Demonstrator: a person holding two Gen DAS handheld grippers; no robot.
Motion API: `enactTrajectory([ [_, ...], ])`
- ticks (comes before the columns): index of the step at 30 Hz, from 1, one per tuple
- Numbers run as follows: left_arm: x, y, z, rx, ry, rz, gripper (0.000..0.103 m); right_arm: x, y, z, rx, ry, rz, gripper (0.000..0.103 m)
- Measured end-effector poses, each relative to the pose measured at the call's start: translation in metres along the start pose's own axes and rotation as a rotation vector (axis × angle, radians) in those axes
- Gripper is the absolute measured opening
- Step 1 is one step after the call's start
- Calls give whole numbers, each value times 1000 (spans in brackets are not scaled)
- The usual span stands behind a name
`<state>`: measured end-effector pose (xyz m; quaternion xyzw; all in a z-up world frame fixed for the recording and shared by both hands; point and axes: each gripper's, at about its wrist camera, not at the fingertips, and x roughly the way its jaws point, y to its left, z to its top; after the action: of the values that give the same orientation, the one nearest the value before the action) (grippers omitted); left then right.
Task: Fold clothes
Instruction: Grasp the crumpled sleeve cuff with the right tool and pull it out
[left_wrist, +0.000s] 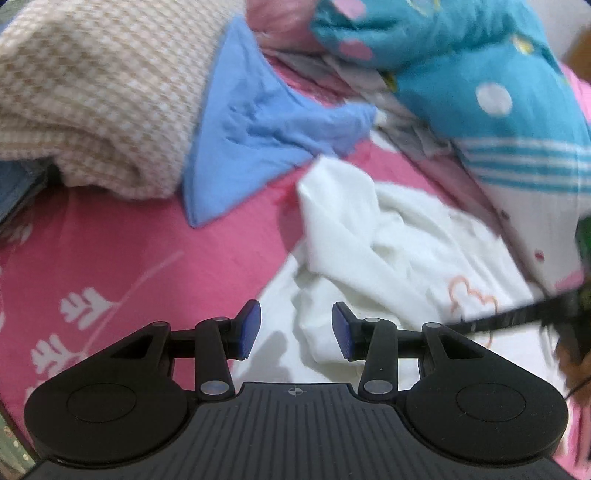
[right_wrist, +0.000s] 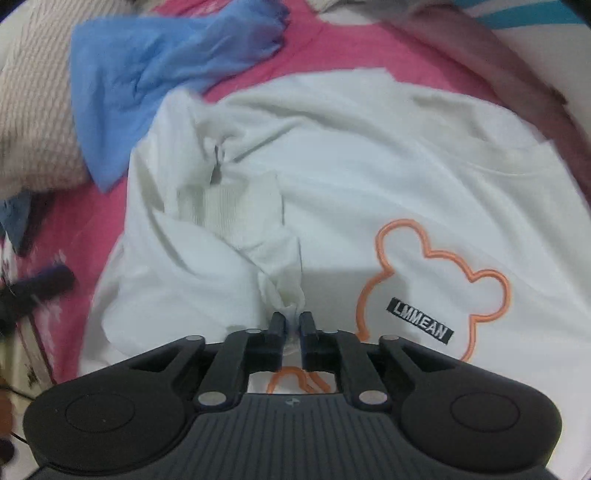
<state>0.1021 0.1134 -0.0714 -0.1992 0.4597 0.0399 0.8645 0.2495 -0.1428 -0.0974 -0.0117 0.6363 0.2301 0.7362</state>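
The white T-shirt (right_wrist: 369, 166) lies rumpled and unfolded on the pink bedsheet (left_wrist: 129, 258). The right tongs (right_wrist: 294, 323) pinch a bunched part of it; the left tongs (left_wrist: 296, 330) hover partly open, empty. Folding seems barely begun; the blue garment (left_wrist: 236, 147) and others wait.

A home bedroom: pink patterned bedsheet (left_wrist: 110, 240) strewn with rumpled clothes (left_wrist: 258, 122)

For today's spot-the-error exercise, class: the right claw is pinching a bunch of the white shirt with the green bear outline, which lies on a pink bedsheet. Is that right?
Not quite. The bear outline on the white shirt is orange, not green, as the right wrist view shows. The rest holds: the right claw pinches a bunch of that shirt, which lies on the pink bedsheet.
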Motion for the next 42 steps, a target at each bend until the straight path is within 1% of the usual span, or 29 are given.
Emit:
enactTrajectory([
  [1, 4, -4, -2, 20, 18, 3, 42, -8, -1, 2, 12, -31, 9, 20],
  [3, 11, -12, -5, 62, 46, 6, 42, -22, -3, 8, 27, -97, 34, 37],
  [4, 14, -15, -6, 77, 49, 9, 42, -26, -4, 12, 30, -127, 45, 40],
  [5, 15, -18, -6, 89, 48, 11, 42, -26, -3, 18, 24, -138, 44, 42],
  [6, 17, -20, -7, 102, 48, 14, 42, -24, -2, 24, 15, -142, 41, 42],
  [8, 15, -25, -6, 118, 28, 14, 42, -10, 4, 35, -22, -102, 8, 42],
  [10, 9, -29, -5, 133, 5, 10, 42, 6, 8, 38, -39, -37, -21, 42],
  [11, 7, -32, -5, 144, -5, 5, 42, 15, 8, 37, -37, 0, -28, 38],
  [13, 4, -37, -4, 173, -20, -11, 42, 30, 5, 33, -3, 76, -19, 25],
  [14, 3, -39, -5, 193, -24, -21, 42, 33, 2, 28, 21, 101, -6, 10],
  [17, 0, -45, -8, 226, -27, -68, 42, 29, -8, 17, 113, 139, 51, 3],
  [19, 1, -48, -11, 239, -11, -122, 43, 22, -17, 11, 209, 160, 108, 3],
  [20, 2, -50, -12, 247, -2, -144, 44, 18, -22, 8, 261, 168, 142, 3],
  [22, 3, -53, -16, 267, 13, -180, 50, 10, -30, 5, 390, 177, 251, 3],
  [23, 2, -54, -17, 272, 11, -176, 55, 6, -31, 6, 433, 176, 305, 3],
  [25, -1, -52, -20, 259, 1, -156, 55, 1, -24, 12, 461, 165, 382, 3],
  [28, -4, -34, -19, 151, -4, -133, 55, 6, 3, 31, 439, 149, 477, 3],
  [30, -4, -21, -17, 100, -8, -93, 55, 19, 27, 46, 420, 150, 526, 5],
  [33, -2, -3, -15, 32, -12, -27, 55, 40, 60, 70, 356, 132, 523, 8],
  [36, 1, 11, -12, -19, -20, 22, 55, 48, 78, 88, 305, 111, 502, 18],
  [38, 3, 18, -10, -40, -26, 51, 55, 37, 79, 94, 282, 56, 496, 23],
  [39, 4, 21, -9, -50, -29, 65, 55, 30, 76, 95, 272, 13, 497, 25],
  [41, 8, 26, -9, -70, -24, 100, 55, 15, 63, 94, 269, -65, 479, 26],
  [42, 10, 28, -8, -80, -20, 119, 55, 12, 58, 94, 268, -86, 457, 26],
])
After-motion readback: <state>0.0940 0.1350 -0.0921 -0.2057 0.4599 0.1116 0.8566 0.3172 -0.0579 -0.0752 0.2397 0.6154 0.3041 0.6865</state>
